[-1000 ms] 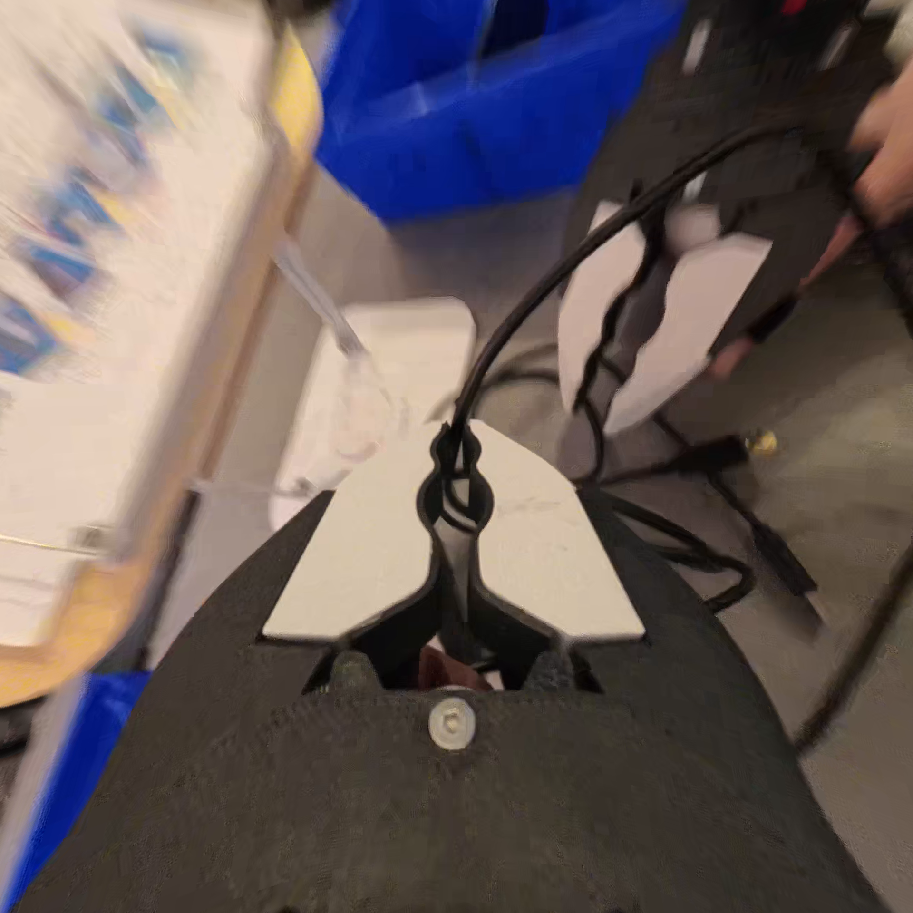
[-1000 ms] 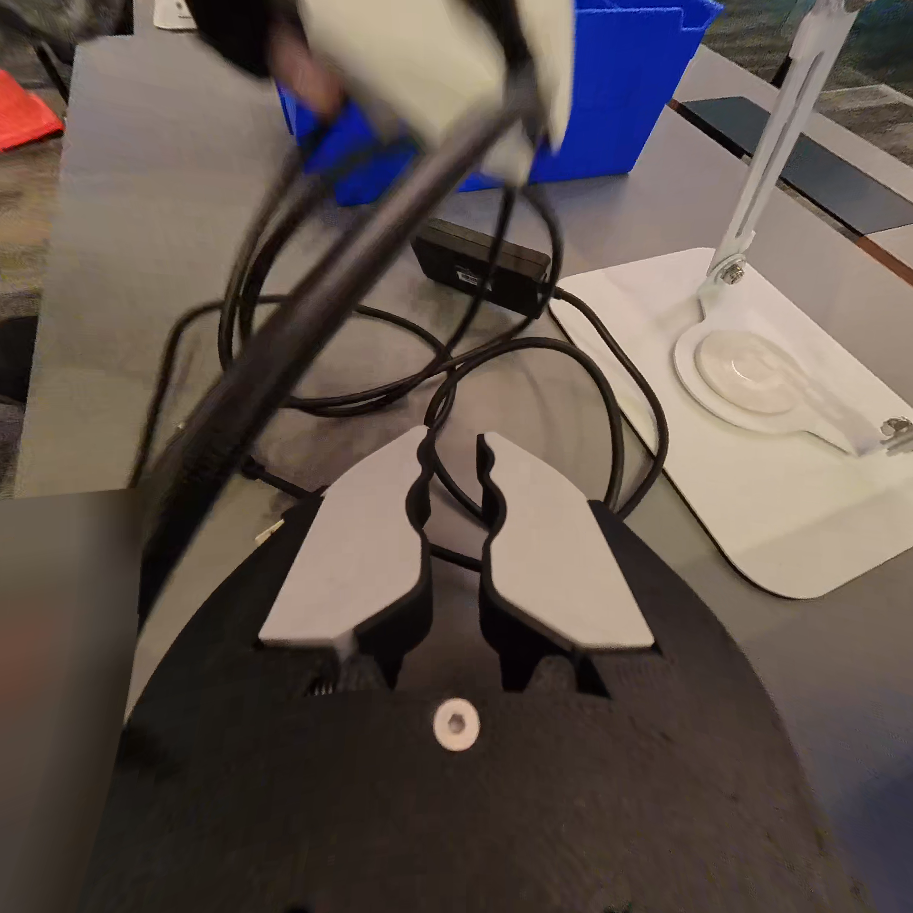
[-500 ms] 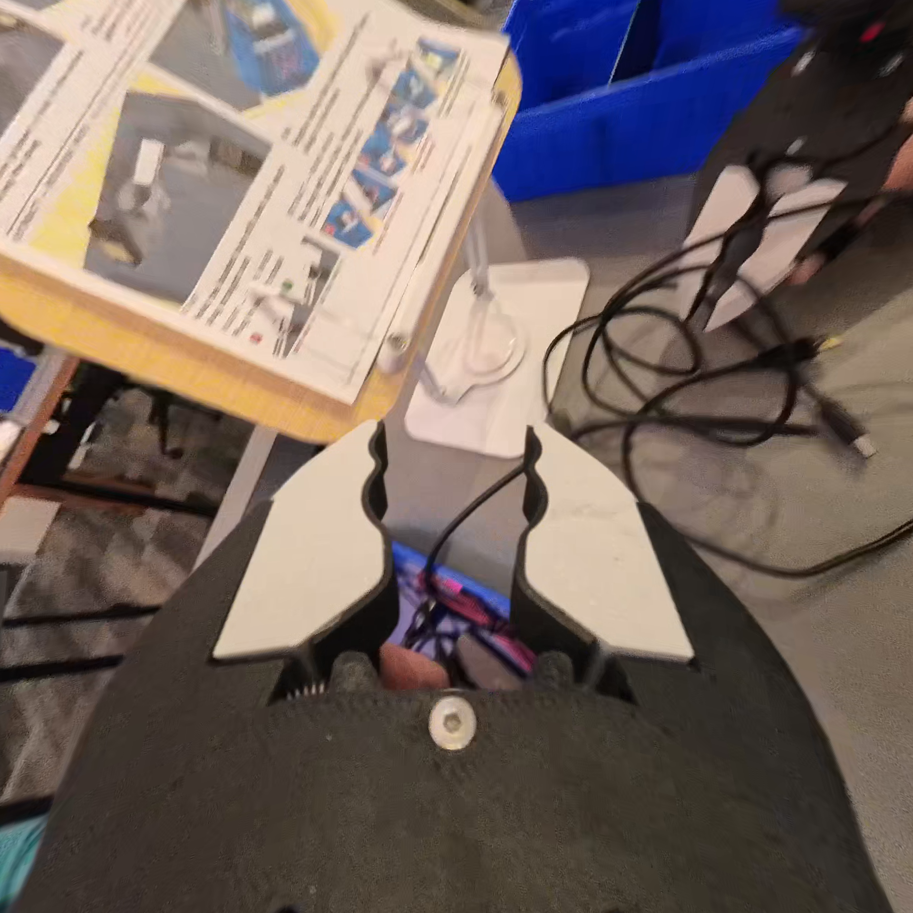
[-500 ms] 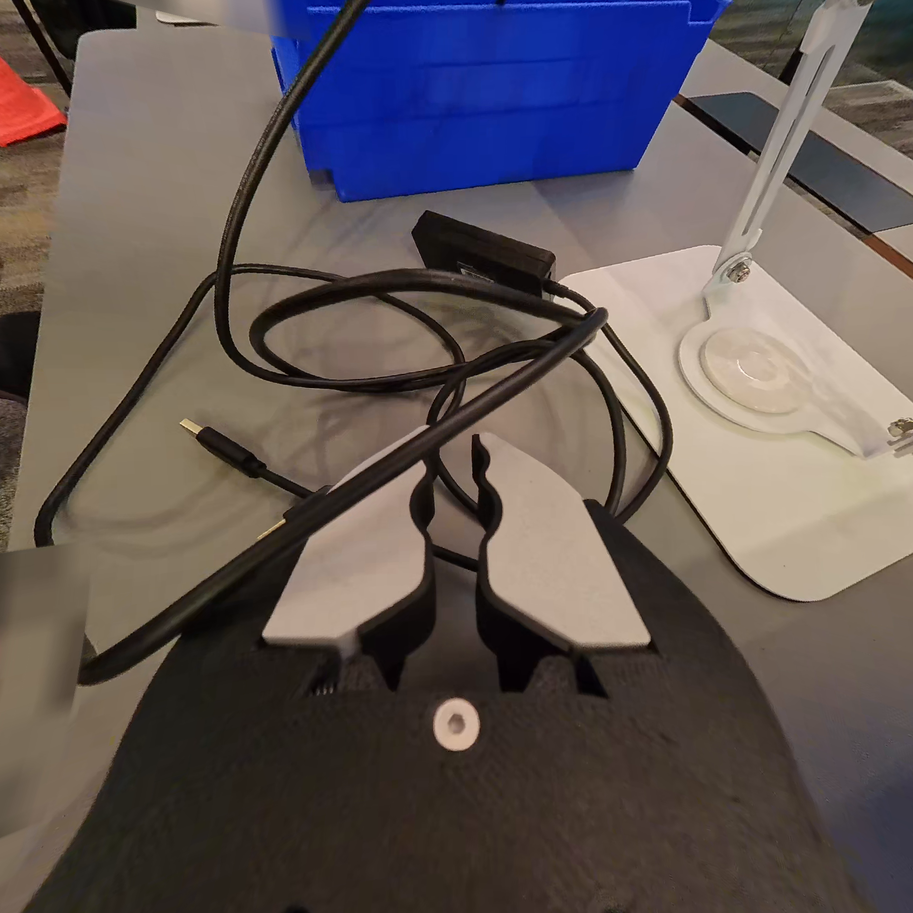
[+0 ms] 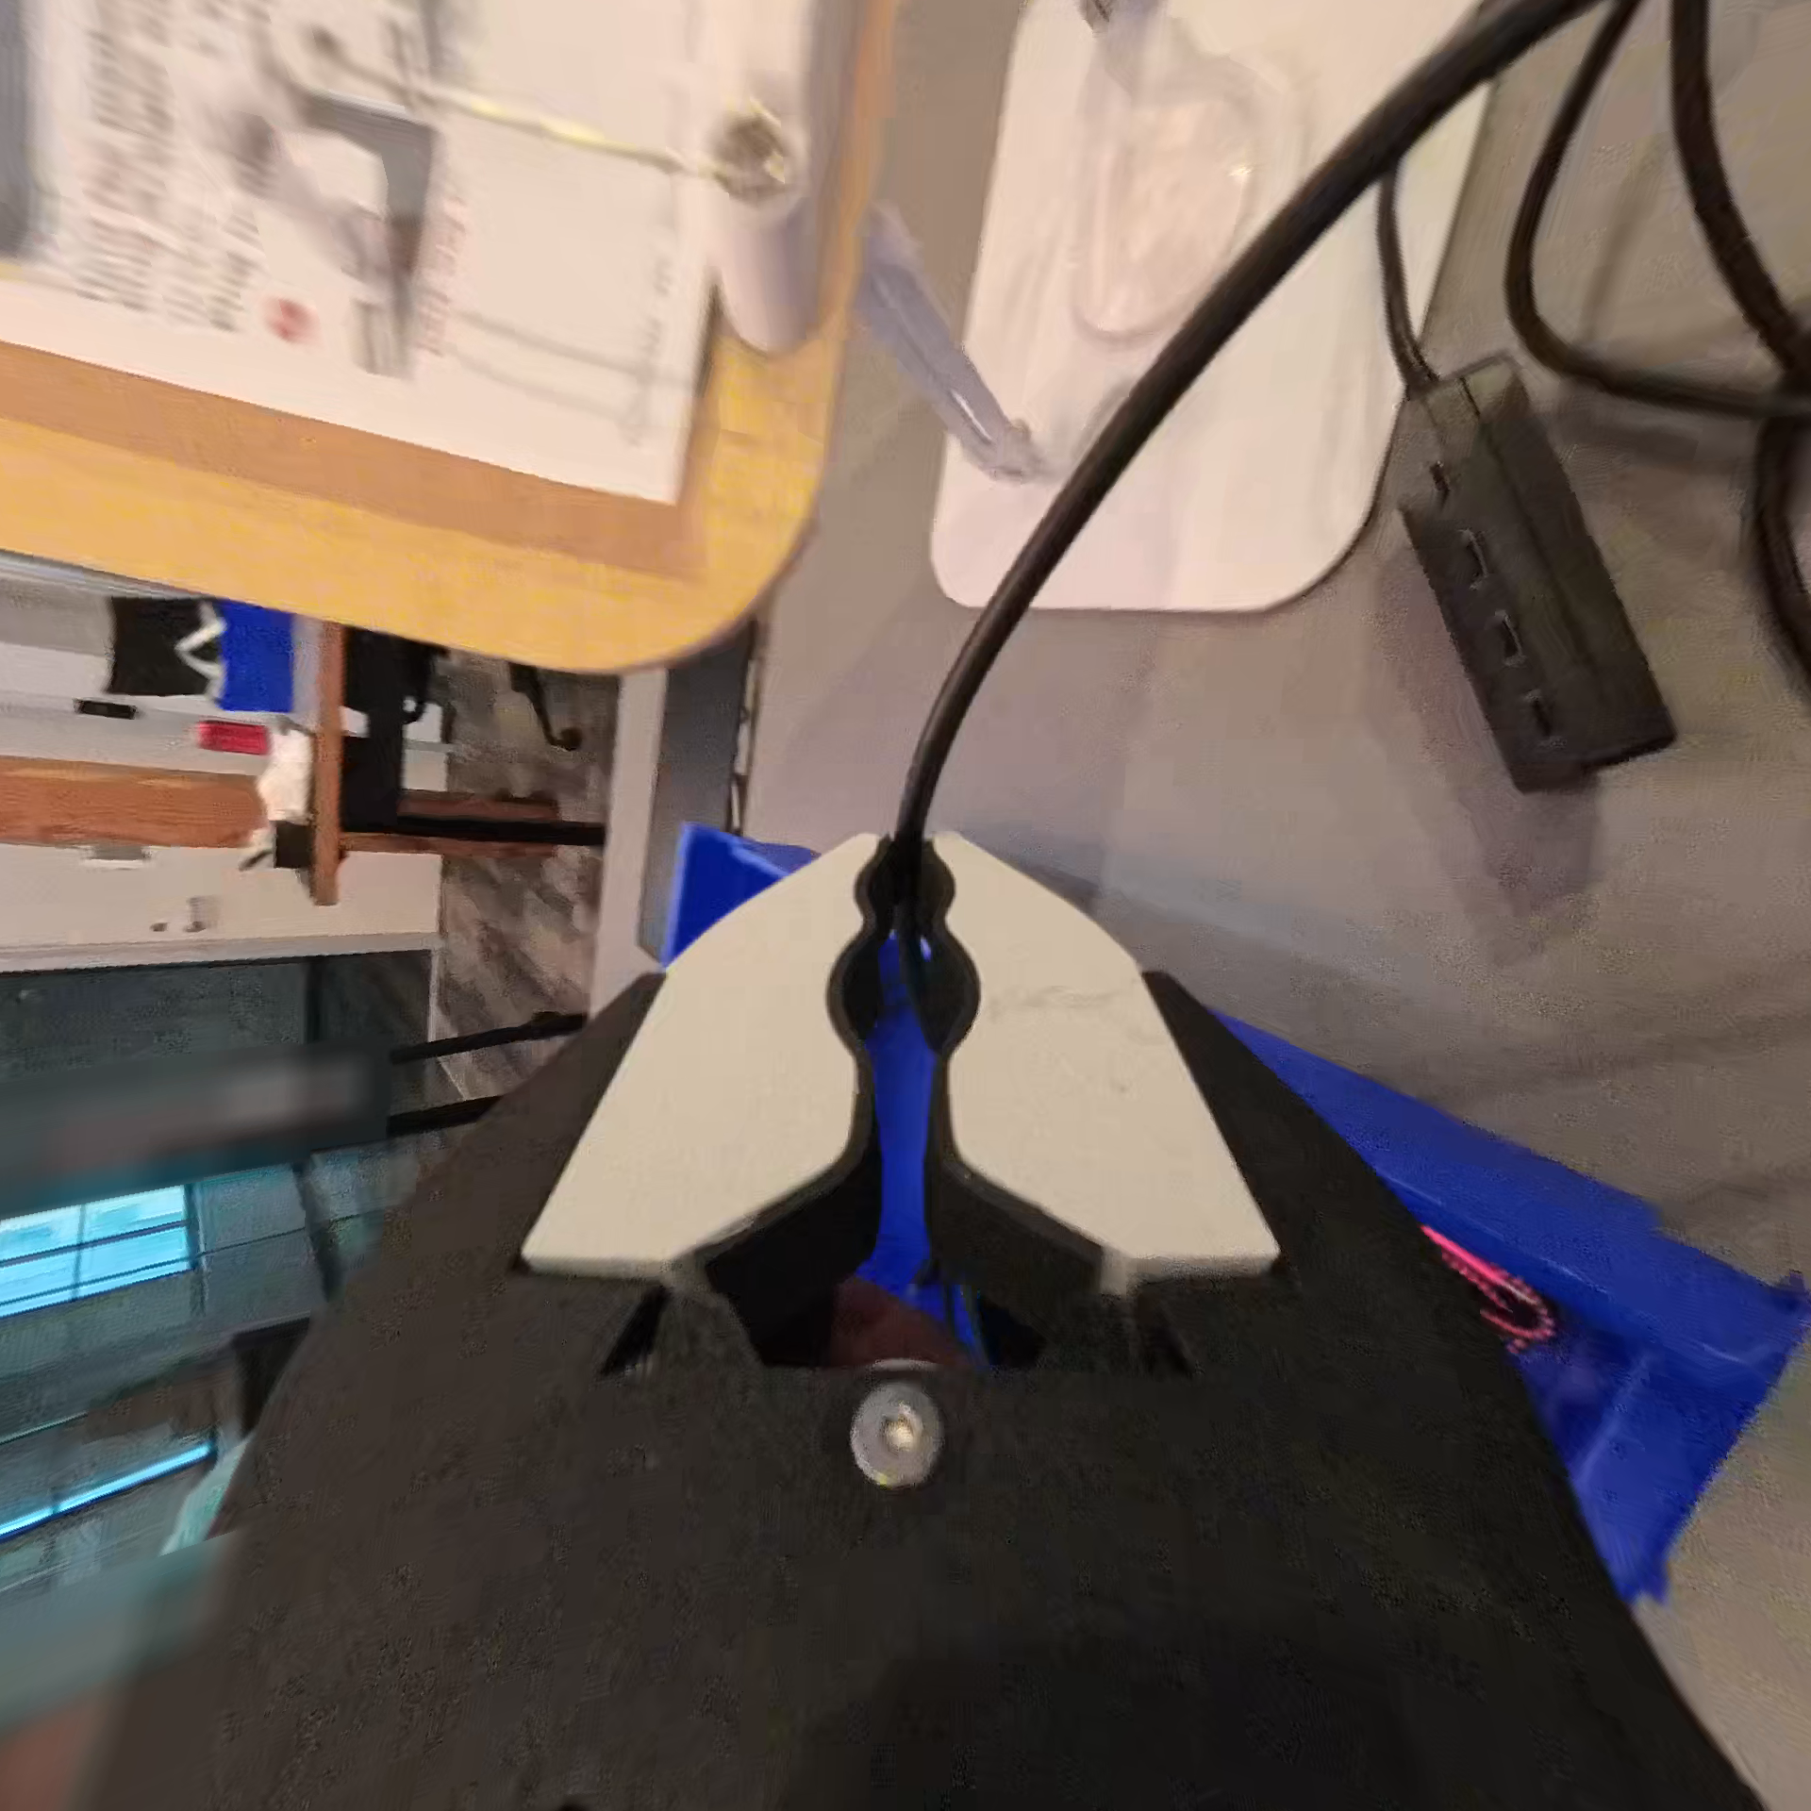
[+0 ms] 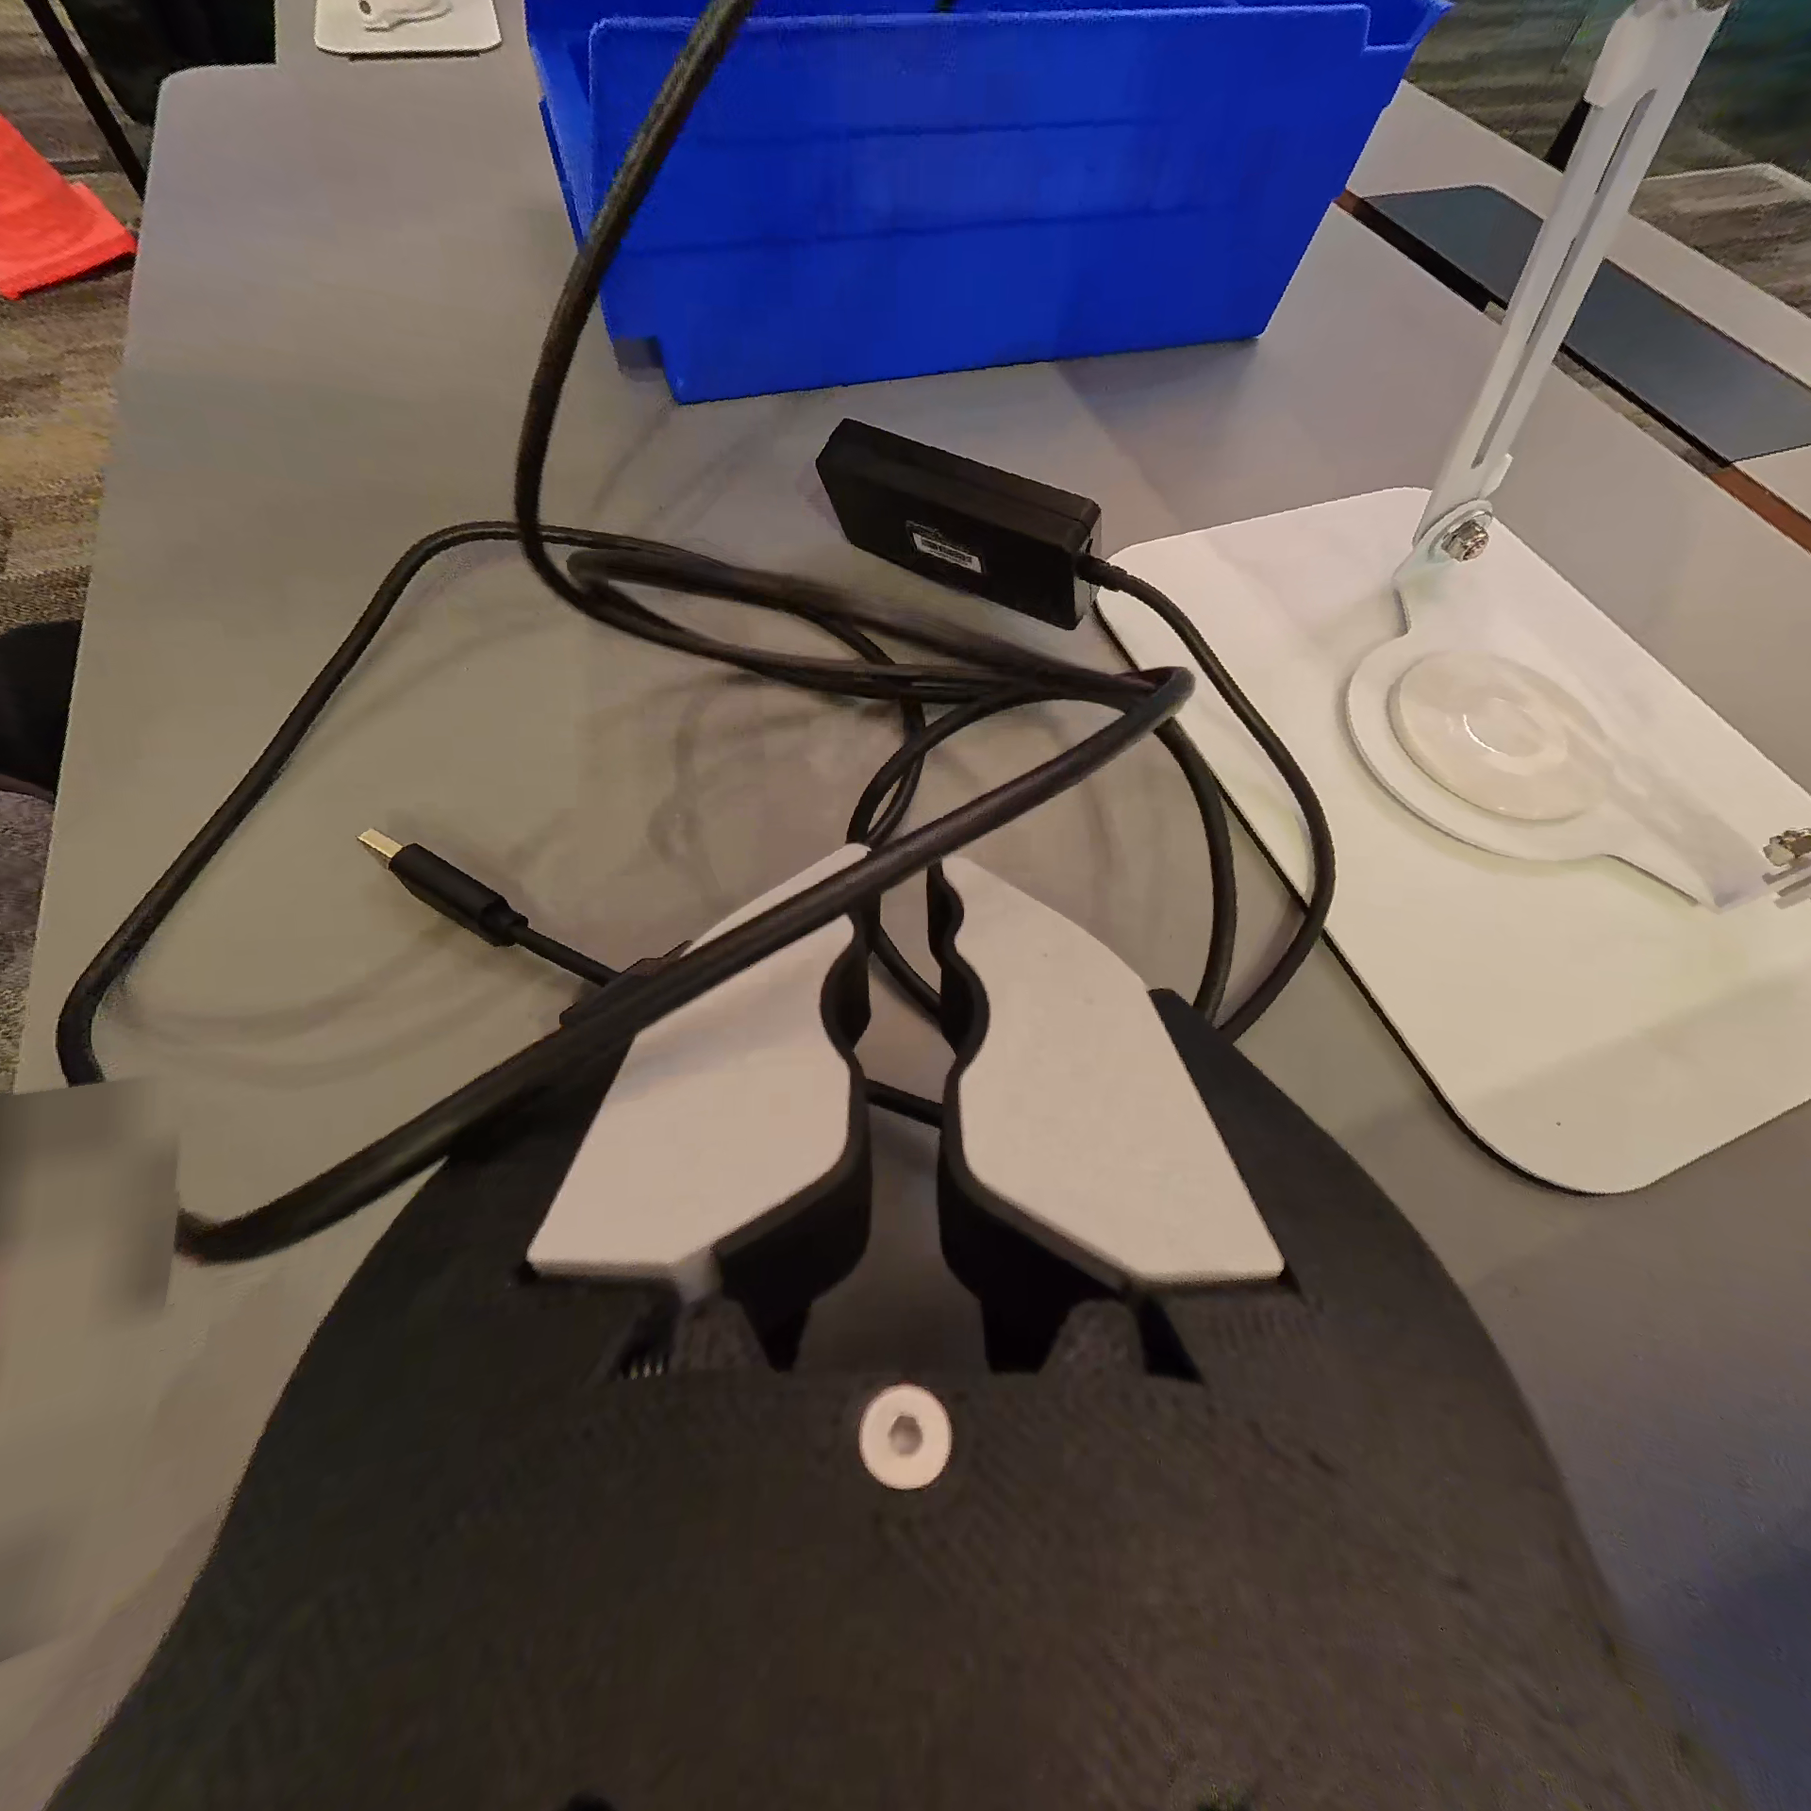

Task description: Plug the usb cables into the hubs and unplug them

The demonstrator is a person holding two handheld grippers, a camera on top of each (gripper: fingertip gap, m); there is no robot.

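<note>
The black usb cable is pinched at the very tips of my left gripper, whose jaws are clenched on it; from there it arcs up toward one o'clock and out of the left wrist view. The hub, a slim black bar with a row of ports, lies on the grey table at about two o'clock from that gripper, well apart from it, with its own lead running off its far end. A white stand base sits just beside the hub, at twelve o'clock.

From my right gripper, which is released with a narrow gap between the fingers and nothing in it, the hub lies at twelve o'clock in front of the blue bin. A cable drapes across my left finger (resting on top, not gripped). One free plug lies bare on the table at ten o'clock, pointing away from the loose coils.
</note>
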